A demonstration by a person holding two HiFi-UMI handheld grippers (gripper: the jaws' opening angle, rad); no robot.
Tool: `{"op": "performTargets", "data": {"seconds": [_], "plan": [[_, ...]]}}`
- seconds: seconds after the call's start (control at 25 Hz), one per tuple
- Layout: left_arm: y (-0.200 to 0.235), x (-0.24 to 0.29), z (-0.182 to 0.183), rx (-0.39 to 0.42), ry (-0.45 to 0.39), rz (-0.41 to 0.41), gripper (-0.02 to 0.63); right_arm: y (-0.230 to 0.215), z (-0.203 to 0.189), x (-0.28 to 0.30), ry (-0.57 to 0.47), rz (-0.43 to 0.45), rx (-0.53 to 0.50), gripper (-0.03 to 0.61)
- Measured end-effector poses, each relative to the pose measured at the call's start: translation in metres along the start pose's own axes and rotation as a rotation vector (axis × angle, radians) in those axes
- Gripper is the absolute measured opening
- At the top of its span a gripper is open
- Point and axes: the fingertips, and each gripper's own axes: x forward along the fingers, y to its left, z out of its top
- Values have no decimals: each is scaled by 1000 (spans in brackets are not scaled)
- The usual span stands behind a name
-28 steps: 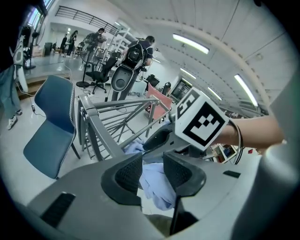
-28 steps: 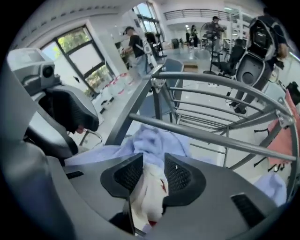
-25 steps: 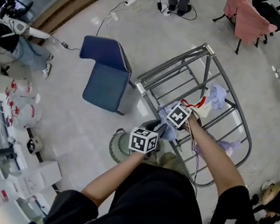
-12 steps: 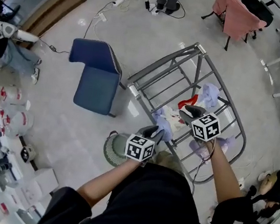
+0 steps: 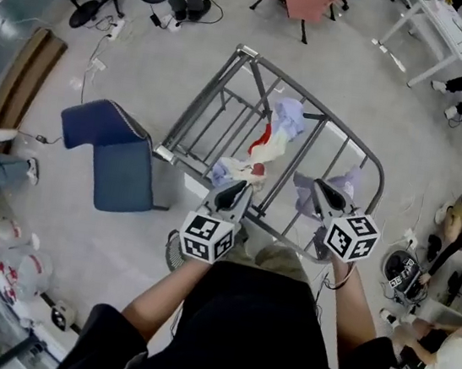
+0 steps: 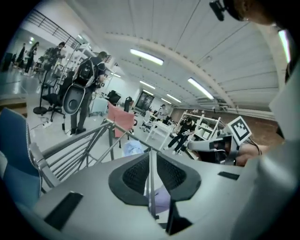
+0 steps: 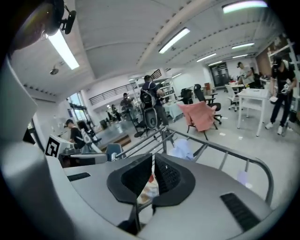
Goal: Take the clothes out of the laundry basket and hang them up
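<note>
While both grippers hover over the near edge of the rack (image 5: pixel 200 103), the jaws of the left gripper (image 5: pixel 236 190) and the right gripper (image 5: pixel 324 191) have just been closing and stand almost together, with nothing between them. Clothes (image 5: pixel 284 119) hang on the rack's middle bars. The basket (image 5: pixel 170 252) sits on the floor beside its near corner.

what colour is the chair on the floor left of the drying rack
The chair is dark blue; it shows best in the head view.
</note>
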Motion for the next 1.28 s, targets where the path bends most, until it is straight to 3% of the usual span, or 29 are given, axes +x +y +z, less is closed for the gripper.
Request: {"op": "performTargets", "data": {"seconds": [0.24, 0.48, 0.72, 0.96, 1.28], "plan": [[-111, -58, -5, 110, -85, -51, 11, 2, -39, -161, -172, -170, 55, 2], [-196, -105, -45, 181, -137, -28, 5, 16, -87, -271, -262, -167, -48, 2], [-260, -162, -103, 168, -187, 38, 5, 27, -147, -352, -280, -150, -116, -2], [-287, -211, -138, 207, -190, 138, 5, 35, -174, -402, -329, -128, -95, -2], [-291, -261, -149, 227, -227, 205, 5, 60, -183, -419, -352, -115, -146, -2]]}}
